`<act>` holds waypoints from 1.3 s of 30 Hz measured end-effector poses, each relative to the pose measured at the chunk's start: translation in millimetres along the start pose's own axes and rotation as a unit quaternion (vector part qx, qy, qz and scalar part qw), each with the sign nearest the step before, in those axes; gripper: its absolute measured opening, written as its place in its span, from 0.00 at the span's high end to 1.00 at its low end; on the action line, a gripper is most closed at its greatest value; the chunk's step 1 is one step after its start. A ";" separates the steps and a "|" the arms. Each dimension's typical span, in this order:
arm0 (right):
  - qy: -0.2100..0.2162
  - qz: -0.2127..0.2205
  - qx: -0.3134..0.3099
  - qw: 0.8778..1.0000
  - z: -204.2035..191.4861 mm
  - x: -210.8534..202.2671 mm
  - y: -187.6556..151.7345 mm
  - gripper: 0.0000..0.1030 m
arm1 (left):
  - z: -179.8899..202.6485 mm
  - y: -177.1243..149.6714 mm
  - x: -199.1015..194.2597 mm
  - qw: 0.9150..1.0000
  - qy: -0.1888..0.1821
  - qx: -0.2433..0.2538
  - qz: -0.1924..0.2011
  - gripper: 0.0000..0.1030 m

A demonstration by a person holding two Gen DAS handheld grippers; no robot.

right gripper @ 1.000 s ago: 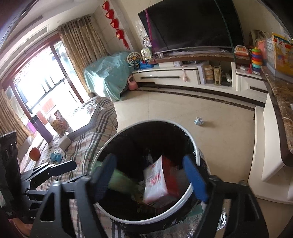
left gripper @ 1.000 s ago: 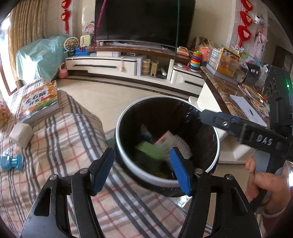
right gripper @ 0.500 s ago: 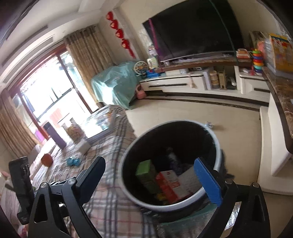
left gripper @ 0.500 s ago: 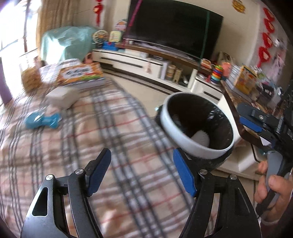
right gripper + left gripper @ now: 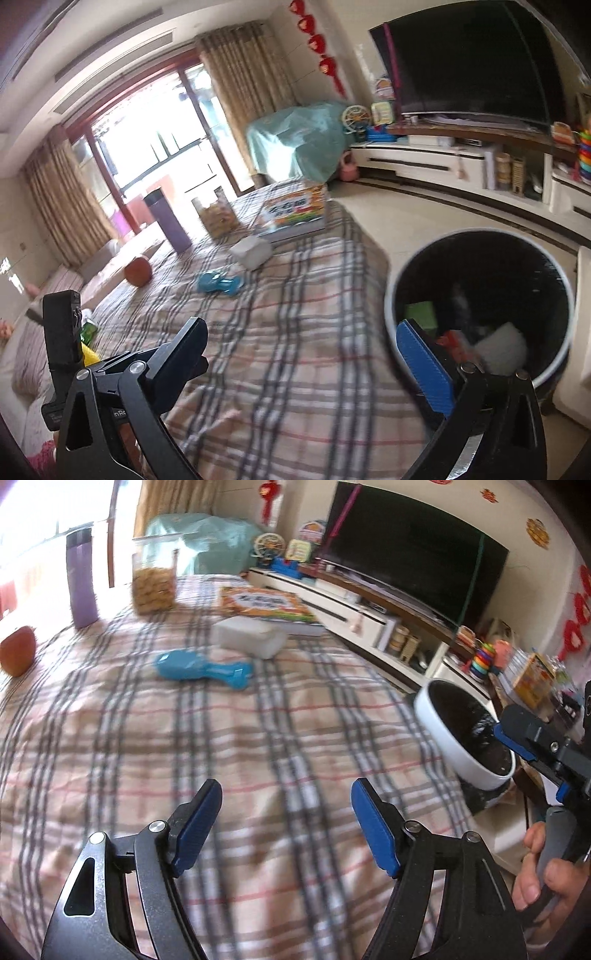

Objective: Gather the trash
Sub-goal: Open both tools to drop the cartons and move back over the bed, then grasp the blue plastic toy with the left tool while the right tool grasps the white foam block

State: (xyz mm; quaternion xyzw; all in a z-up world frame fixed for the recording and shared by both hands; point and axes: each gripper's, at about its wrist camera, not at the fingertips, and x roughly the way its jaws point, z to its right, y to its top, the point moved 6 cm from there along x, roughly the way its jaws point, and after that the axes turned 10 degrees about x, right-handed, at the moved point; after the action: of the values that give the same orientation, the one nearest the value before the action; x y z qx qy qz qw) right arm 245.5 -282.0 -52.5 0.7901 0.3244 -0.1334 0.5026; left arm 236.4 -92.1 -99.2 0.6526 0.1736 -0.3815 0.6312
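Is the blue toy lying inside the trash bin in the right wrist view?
No, the blue toy lies on the plaid cloth, apart from the trash bin.

We are swinging both empty grippers, jaws widening, off the white-rimmed black-lined trash bin [image 5: 463, 734], now at frame right, over the plaid cloth [image 5: 258, 738].

Purple bottle [image 5: 80, 587], snack jar [image 5: 153, 576], picture book [image 5: 266, 603] on plaid cloth [image 5: 258, 746].

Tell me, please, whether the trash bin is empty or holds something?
Not empty: the trash bin holds a green box and other scraps.
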 end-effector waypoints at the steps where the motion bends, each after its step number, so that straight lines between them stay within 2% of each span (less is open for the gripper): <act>1: 0.006 -0.003 0.003 1.000 -4.2 4.2 -1.5 0.00 | -5.1 -1.9 -0.1 1.000 0.002 -0.005 -0.001 0.28; 5: 0.013 -0.012 0.002 1.000 -17.0 17.3 -5.1 0.00 | -25.7 -10.1 -1.8 1.000 0.015 -0.022 -0.005 0.28; 11: 0.015 -0.026 0.001 1.000 -23.1 31.8 -5.7 0.00 | -48.4 -3.9 2.9 0.999 0.031 -0.036 -0.007 0.28; 16: 0.015 -0.020 0.008 1.000 -21.6 35.0 1.3 0.00 | -61.1 16.9 24.6 0.998 0.042 -0.046 -0.014 0.26; 19: 0.016 -0.016 0.012 1.000 -20.6 38.2 6.4 0.00 | -69.2 33.0 45.1 0.997 0.031 -0.069 -0.025 0.26; 23: 0.013 -0.011 0.013 1.000 -18.0 44.3 16.3 0.00 | -78.0 59.0 67.9 0.994 0.012 -0.108 -0.018 0.26; 29: 0.014 -0.008 0.023 1.000 -12.6 58.8 30.9 0.00 | -95.7 79.8 104.5 0.991 0.045 -0.124 -0.031 0.27; 30: 0.013 -0.008 0.022 1.000 -12.5 60.7 31.7 0.00 | -97.7 80.4 107.8 0.991 0.050 -0.122 -0.033 0.29; 32: 0.008 -0.010 0.016 1.000 -14.6 67.3 34.2 0.00 | -99.8 82.1 111.9 0.992 0.067 -0.100 -0.030 0.46; 33: 0.009 -0.010 0.015 1.000 -16.0 68.8 34.4 0.00 | -101.0 82.0 113.6 0.993 0.072 -0.089 -0.031 0.58; 34: 0.011 -0.010 0.011 1.000 -18.9 71.7 35.3 0.00 | -101.6 80.7 113.7 0.994 0.069 -0.082 -0.028 0.64; 37: 0.013 -0.016 -0.005 1.000 -27.7 81.9 34.8 0.00 | -102.8 76.7 108.8 0.996 0.035 -0.074 -0.023 0.77; 39: 0.016 -0.029 -0.015 0.999 -33.1 94.2 33.1 0.01 | -101.4 73.1 101.7 0.997 0.009 -0.067 -0.025 0.80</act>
State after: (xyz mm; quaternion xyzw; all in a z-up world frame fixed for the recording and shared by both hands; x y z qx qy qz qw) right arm 334.2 -226.6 -64.5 0.7749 0.3566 -0.1305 0.5054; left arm 382.4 -31.5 -130.5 0.6081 0.2203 -0.3787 0.6620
